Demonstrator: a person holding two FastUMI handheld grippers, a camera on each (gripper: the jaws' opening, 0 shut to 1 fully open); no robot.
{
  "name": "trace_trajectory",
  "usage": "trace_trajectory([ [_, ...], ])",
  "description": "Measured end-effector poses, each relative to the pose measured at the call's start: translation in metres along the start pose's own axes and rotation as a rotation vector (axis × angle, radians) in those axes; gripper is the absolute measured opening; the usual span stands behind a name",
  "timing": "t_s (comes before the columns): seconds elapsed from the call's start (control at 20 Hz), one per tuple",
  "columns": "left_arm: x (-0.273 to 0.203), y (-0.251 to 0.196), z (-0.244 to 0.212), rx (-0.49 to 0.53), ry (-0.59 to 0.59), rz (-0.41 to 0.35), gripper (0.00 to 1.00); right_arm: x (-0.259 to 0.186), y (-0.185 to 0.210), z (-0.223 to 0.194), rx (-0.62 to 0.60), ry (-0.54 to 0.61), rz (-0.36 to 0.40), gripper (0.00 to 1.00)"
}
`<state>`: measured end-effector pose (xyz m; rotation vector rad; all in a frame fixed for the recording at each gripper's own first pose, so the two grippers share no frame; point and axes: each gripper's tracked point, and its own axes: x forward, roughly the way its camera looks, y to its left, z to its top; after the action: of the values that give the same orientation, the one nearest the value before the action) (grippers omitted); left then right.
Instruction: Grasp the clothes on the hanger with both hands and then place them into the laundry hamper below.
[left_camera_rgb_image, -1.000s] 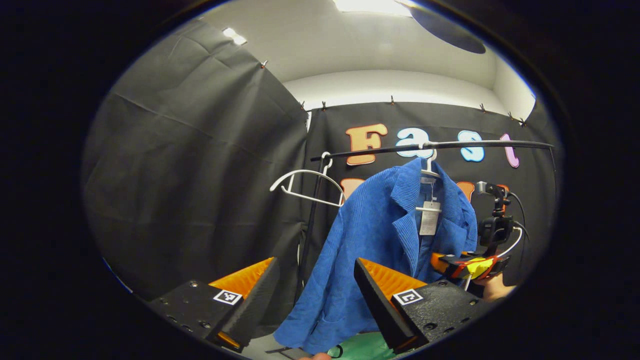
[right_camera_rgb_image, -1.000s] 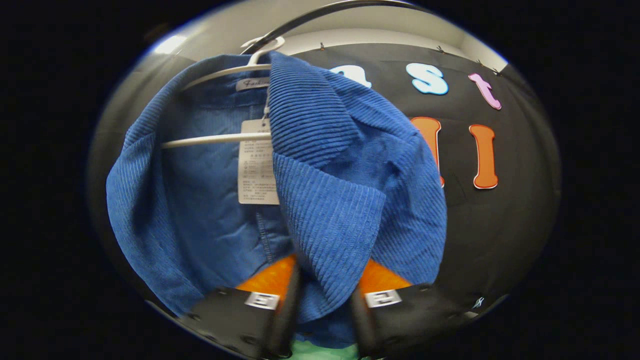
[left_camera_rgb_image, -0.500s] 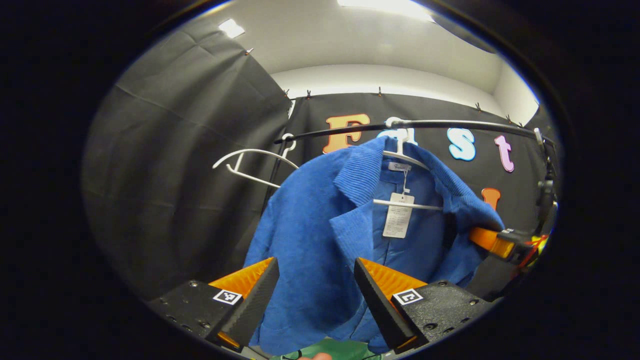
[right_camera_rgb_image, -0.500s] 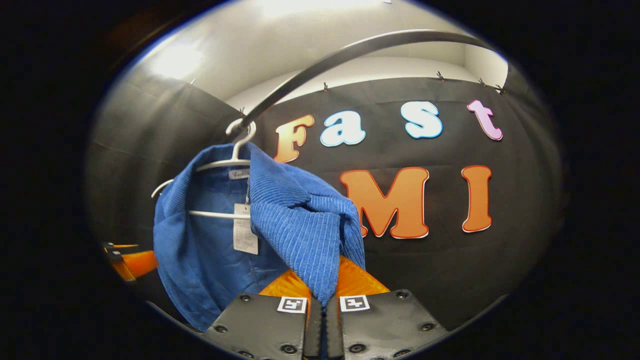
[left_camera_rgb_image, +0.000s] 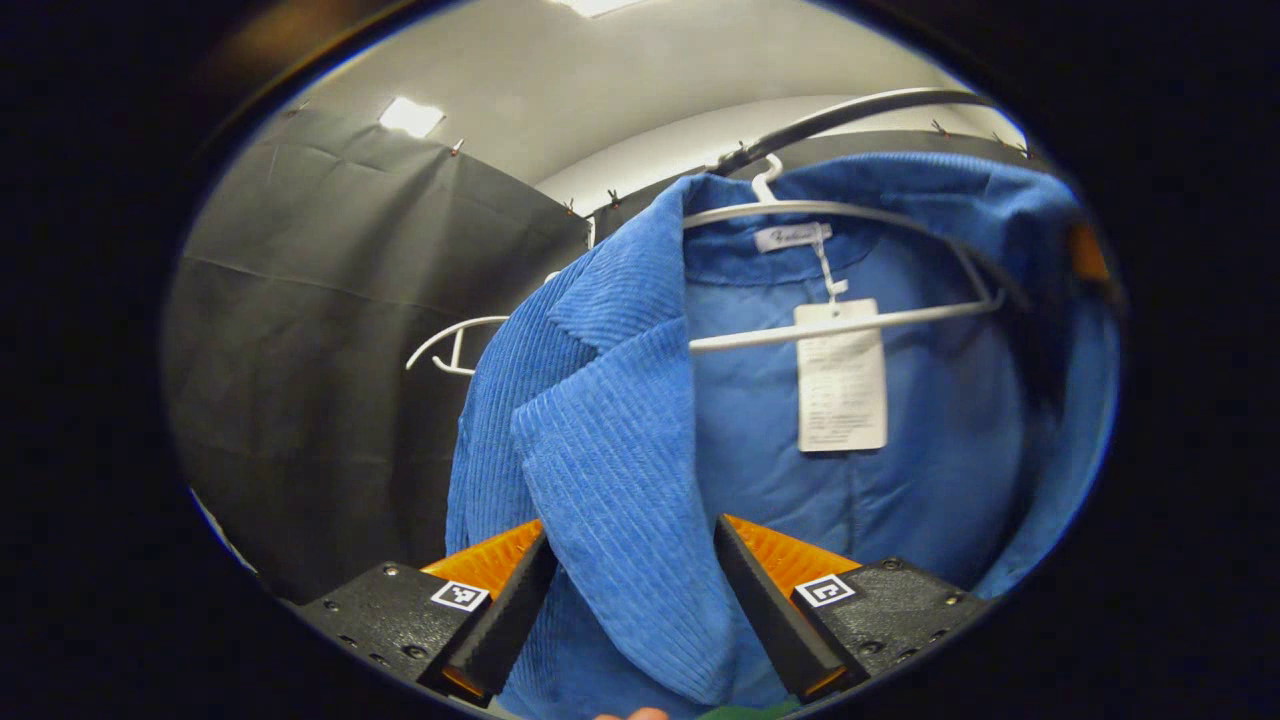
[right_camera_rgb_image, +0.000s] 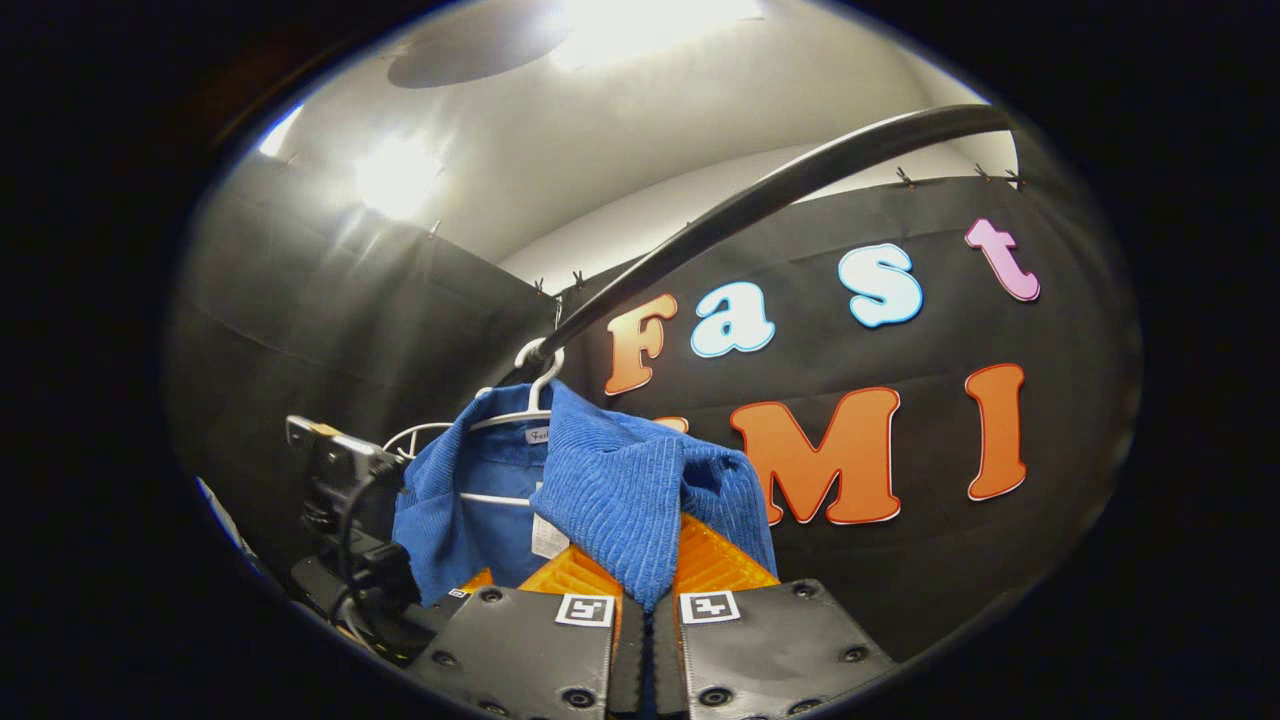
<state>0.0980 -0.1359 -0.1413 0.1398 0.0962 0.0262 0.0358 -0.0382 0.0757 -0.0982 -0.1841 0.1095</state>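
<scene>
Starting on the left of the left gripper view, there's the black booth cloth, and a bare white hanger (left_camera_rgb_image: 447, 343) peeking out from behind the jacket's shoulder. The blue corduroy jacket (left_camera_rgb_image: 600, 440) is up close, hanging on its own white hanger (left_camera_rgb_image: 840, 322) off the dark rail (left_camera_rgb_image: 850, 115) at the top. A white paper tag (left_camera_rgb_image: 842, 375) dangles inside the open front, against the smoother lining. The left gripper (left_camera_rgb_image: 632, 600) has its fingers spread wide with the jacket's front lapel hanging down between them; I can't really tell if either finger is actually touching the cloth, but they're definitely not squeezing it.

In the right gripper view, going from the left: the left gripper's camera rig with its cables shows as a dark shape low down, just beside the jacket's edge. Then the jacket (right_camera_rgb_image: 610, 490), lower in the view, its hanger hook (right_camera_rgb_image: 540, 365) over the curved rail (right_camera_rgb_image: 760, 200). The right gripper (right_camera_rgb_image: 647, 580) is clamped tight, both fingers pinching a fold of the corduroy lapel that comes to a point right between them. Off to the right it's just the booth wall.
</scene>
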Motion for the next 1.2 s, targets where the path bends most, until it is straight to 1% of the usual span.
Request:
trace_trajectory([
  [0.1, 0.011, 0.032, 0.009, 0.046, -0.004, 0.074, 0.79, -0.001, -0.005, 0.003, -0.013, -0.007, -0.020, 0.11],
  [0.15, 0.007, 0.040, 0.015, 0.057, -0.003, 0.063, 0.69, 0.000, -0.005, 0.005, -0.024, -0.011, -0.032, 0.11],
  [0.25, -0.006, 0.042, 0.032, -0.005, 0.022, -0.038, 0.50, 0.002, -0.006, 0.006, -0.044, -0.024, -0.061, 0.11],
  [0.3, -0.014, 0.051, 0.043, -0.022, 0.032, -0.062, 0.41, 0.004, -0.008, 0.008, -0.054, -0.036, -0.079, 0.11],
  [0.35, -0.020, 0.063, 0.058, -0.025, 0.023, -0.072, 0.31, 0.009, -0.010, 0.011, -0.061, -0.049, -0.101, 0.11],
  [0.45, -0.018, 0.092, 0.090, 0.001, 0.007, -0.076, 0.12, 0.019, -0.017, 0.019, -0.073, -0.090, -0.166, 0.11],
  [0.5, -0.011, 0.106, 0.104, 0.003, 0.006, -0.071, 0.12, 0.026, -0.020, 0.020, -0.082, -0.105, -0.199, 0.11],
  [0.55, -0.002, 0.115, 0.117, -0.012, 0.012, -0.082, 0.12, 0.032, -0.022, 0.024, -0.084, -0.119, -0.229, 0.11],
  [0.65, 0.026, 0.137, 0.144, -0.048, -0.013, -0.077, 0.11, 0.038, -0.021, 0.029, -0.058, -0.141, -0.259, 0.11],
  [0.75, 0.055, 0.157, 0.164, -0.029, -0.042, -0.060, 0.12, 0.039, -0.023, 0.031, -0.024, -0.149, -0.262, 0.11],
  [0.85, 0.086, 0.160, 0.177, -0.028, -0.066, -0.081, 0.11, 0.039, -0.024, 0.031, -0.011, -0.147, -0.254, 0.11],
  [0.9, 0.100, 0.160, 0.174, -0.026, -0.062, -0.100, 0.11, 0.037, -0.023, 0.031, -0.007, -0.142, -0.253, 0.11],
  [0.95, 0.113, 0.159, 0.174, -0.028, -0.061, -0.120, 0.11, 0.033, -0.022, 0.031, -0.002, -0.137, -0.256, 0.06],
  [1.0, 0.124, 0.158, 0.169, -0.039, -0.060, -0.143, 0.10, 0.031, -0.023, 0.031, 0.003, -0.131, -0.262, 0.11],
  [1.05, 0.134, 0.157, 0.162, -0.047, -0.060, -0.155, 0.10, 0.028, -0.025, 0.031, 0.007, -0.125, -0.269, 0.11],
  [1.1, 0.144, 0.159, 0.149, -0.046, -0.047, -0.144, 0.10, 0.026, -0.027, 0.029, 0.012, -0.118, -0.273, 0.11],
  [1.15, 0.149, 0.156, 0.131, -0.049, -0.015, -0.148, 0.11, 0.025, -0.028, 0.028, 0.015, -0.113, -0.275, 0.11],
  [1.2, 0.148, 0.146, 0.114, -0.071, 0.012, -0.168, 0.11, 0.025, -0.028, 0.028, 0.017, -0.112, -0.279, 0.11],
])
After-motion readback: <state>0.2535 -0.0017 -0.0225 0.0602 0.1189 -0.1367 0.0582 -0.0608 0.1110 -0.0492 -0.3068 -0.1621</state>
